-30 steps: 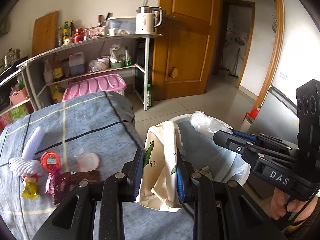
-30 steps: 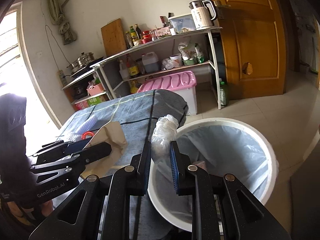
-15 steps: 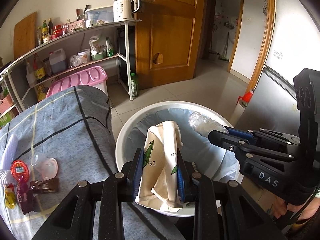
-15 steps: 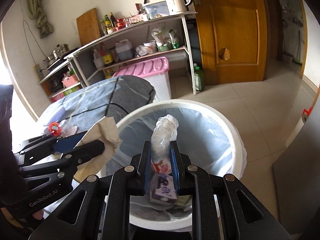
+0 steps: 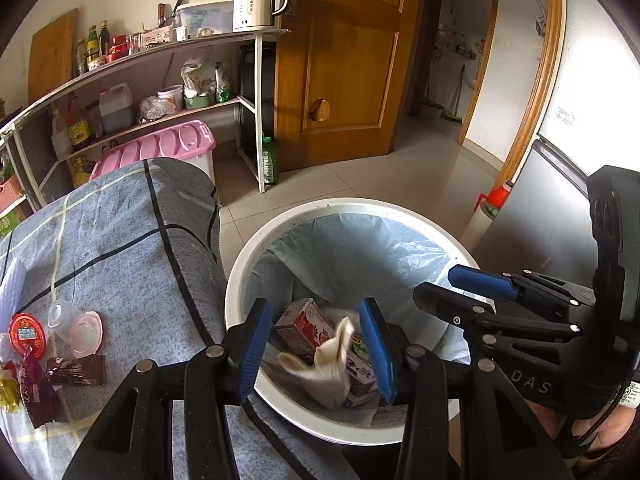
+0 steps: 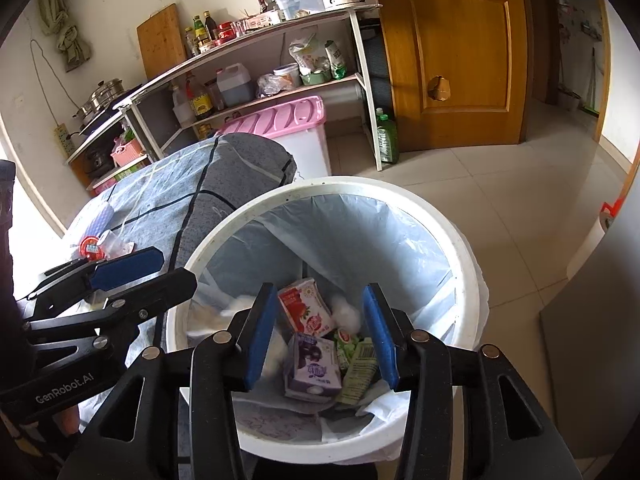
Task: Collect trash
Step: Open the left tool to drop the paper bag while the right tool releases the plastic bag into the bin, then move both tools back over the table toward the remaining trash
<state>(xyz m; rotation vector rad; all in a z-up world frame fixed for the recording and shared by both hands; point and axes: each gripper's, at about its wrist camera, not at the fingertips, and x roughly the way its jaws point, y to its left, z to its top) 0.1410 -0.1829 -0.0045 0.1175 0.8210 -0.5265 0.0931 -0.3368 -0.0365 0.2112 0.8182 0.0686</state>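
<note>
While both sets of tongs, the left gripper (image 5: 316, 344) and right gripper (image 6: 320, 336), are hanging spread open over the white trash bin (image 6: 320, 188), a crumpled paper bag (image 5: 330, 364) is lying inside among milk cartons (image 6: 306, 312); wrappers (image 5: 76, 370) are lying near the table edge (image 5: 120, 264).

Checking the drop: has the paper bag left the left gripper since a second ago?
Yes. The paper bag has fallen below the open left gripper into the white bin.

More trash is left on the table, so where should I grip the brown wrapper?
Take the brown wrapper across its short width near the middle, from above. It lies flat on the tablecloth, with the purple wrapper close on its left.
</note>
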